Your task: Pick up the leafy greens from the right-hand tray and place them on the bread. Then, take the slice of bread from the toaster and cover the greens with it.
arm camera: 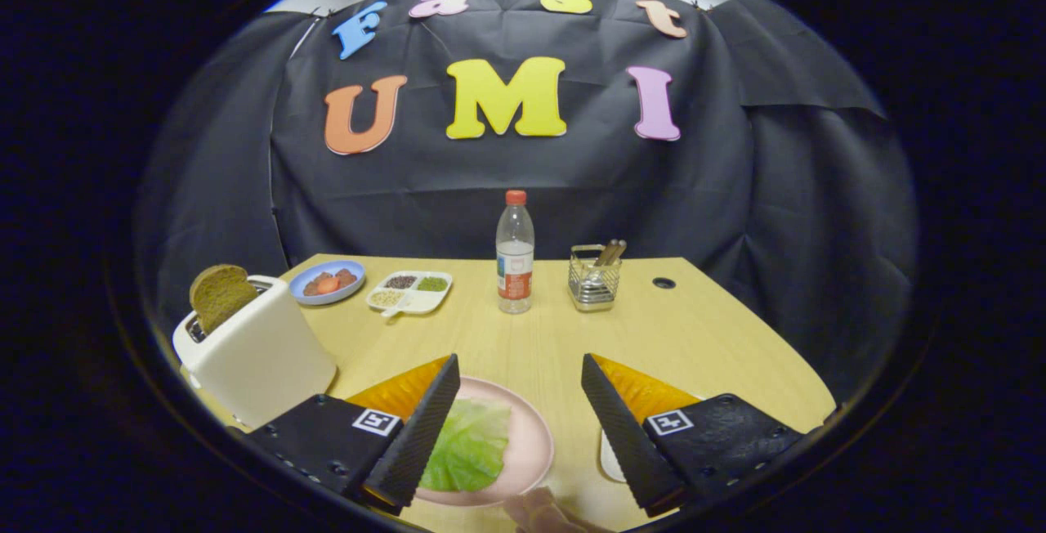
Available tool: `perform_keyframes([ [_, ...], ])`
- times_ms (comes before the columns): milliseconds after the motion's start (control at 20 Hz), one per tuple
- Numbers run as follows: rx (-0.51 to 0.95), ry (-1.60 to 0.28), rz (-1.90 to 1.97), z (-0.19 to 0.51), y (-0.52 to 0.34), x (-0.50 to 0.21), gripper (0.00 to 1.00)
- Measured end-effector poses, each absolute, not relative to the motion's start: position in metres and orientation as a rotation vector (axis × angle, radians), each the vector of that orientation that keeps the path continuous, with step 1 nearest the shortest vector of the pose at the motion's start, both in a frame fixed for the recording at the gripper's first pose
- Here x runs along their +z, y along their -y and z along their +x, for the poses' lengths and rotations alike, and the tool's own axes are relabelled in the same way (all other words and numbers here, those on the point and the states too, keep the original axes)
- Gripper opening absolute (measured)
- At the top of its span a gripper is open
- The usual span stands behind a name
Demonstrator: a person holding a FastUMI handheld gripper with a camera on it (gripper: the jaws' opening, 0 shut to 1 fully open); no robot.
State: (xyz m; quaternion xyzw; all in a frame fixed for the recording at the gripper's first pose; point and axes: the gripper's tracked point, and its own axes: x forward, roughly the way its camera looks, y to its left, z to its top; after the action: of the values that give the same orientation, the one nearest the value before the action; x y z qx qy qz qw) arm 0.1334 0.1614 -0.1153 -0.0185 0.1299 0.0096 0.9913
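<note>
A: What are the tongs (pixel 515 427) doing?

B: Their 2 fingers (pixel 417 435) are spread wide apart with nothing held between them, hanging just above the near part of the counter (pixel 695 329).

A: And the leafy greens?

B: The leafy greens (pixel 467 445) lie on a pink plate (pixel 531 443) between the fingers, closer to the left finger, which covers part of the leaf. I cannot tell whether bread lies under the greens; the leaf hides it.

A: Where is the tray on the right?

B: A sliver of a white tray (pixel 609 459) peeks out beside the right finger, mostly hidden by it.

A: The toaster?

B: The white toaster (pixel 257 353) stands left of the left finger, slightly beyond it, with 1 brown slice of bread (pixel 221 294) sticking upright out of its slot.

A: Anything farther out?

B: Beyond the fingers, roughly in line with the gap between them, stands a clear bottle (pixel 515 255) with a red cap. Right of it is a wire caddy (pixel 594 279) holding utensils. Left of the bottle sit a white divided dish (pixel 410 291) with small heaps of food and a blue plate (pixel 327 281) with reddish pieces.

A: Any person?

B: A hand (pixel 543 512) shows just below the pink plate, nearest the tongs' base.
</note>
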Motion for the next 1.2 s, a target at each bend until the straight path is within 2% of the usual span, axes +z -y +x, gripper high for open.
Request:
perform_keyframes([
  [150, 0.012, -0.188, -0.062, 0.12, -0.173, -0.086, 0.95],
  [850, 0.188, -0.212, 0.01, 0.086, -0.289, 0.005, 0.94],
  [1200, 0.291, -0.324, 0.01, 0.085, -0.375, -0.015, 0.93],
])
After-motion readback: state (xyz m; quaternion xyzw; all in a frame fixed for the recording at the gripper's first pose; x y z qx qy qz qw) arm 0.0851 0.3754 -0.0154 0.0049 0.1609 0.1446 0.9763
